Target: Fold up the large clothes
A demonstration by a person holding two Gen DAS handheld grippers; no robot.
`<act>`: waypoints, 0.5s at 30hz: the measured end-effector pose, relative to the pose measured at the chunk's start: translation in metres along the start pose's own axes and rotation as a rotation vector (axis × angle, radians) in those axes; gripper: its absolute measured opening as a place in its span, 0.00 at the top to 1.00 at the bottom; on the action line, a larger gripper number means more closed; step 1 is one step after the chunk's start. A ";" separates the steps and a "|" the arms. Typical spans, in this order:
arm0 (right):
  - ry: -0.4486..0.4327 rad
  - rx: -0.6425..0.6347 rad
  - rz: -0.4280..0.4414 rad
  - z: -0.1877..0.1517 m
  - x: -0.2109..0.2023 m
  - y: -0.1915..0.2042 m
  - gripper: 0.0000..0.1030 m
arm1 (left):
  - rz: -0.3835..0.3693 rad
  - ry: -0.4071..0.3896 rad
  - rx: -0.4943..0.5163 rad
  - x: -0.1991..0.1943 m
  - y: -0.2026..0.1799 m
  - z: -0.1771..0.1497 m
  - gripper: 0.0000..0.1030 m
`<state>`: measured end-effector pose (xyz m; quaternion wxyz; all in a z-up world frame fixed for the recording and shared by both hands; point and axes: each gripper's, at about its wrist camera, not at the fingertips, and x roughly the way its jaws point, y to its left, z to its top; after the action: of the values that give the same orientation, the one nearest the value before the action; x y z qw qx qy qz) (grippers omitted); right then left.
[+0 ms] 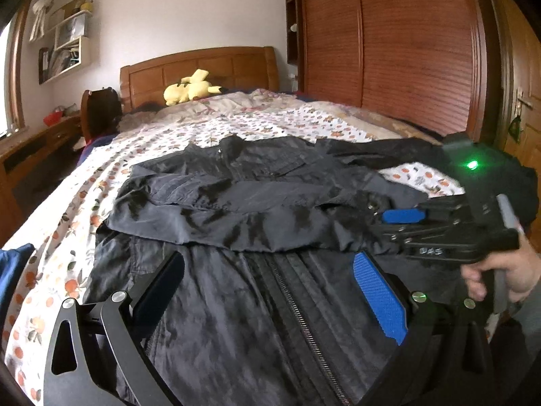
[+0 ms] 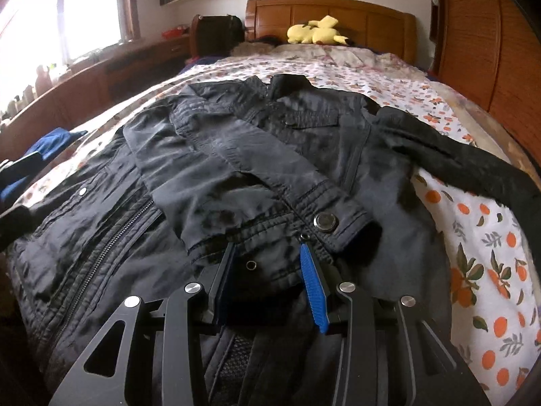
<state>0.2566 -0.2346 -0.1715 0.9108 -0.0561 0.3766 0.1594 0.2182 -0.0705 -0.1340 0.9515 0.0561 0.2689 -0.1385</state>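
Both grippers stand with jaws apart and empty: right gripper (image 2: 268,253) at the folded sleeve's cuff (image 2: 333,226), left gripper (image 1: 270,270) above the jacket (image 1: 236,321) on the bed (image 1: 50,237). One sleeve is across; judging by that, the other sleeve (image 2: 473,165) needs folding next.

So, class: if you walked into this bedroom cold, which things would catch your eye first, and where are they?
The dark jacket spread across the near half of the bed, one sleeve folded over its front, dominates. Beneath it the white bedspread printed with oranges stands out. A yellow plush toy lies against the wooden headboard at the far end.
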 end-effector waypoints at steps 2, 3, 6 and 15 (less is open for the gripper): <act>0.001 -0.005 -0.007 -0.001 0.000 0.001 0.64 | 0.000 -0.007 0.007 -0.007 -0.004 0.002 0.02; 0.001 -0.006 -0.008 -0.002 0.000 0.002 0.64 | 0.003 -0.012 0.010 -0.011 -0.006 0.004 0.02; 0.001 -0.005 -0.006 -0.002 0.000 0.002 0.64 | -0.005 -0.019 0.010 -0.022 -0.009 0.008 0.02; -0.001 -0.004 -0.006 -0.002 0.000 0.002 0.65 | 0.017 -0.044 0.016 -0.038 -0.007 0.026 0.02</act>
<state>0.2542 -0.2332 -0.1725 0.9113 -0.0590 0.3758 0.1574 0.1984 -0.0730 -0.0924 0.9579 0.0628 0.2461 -0.1339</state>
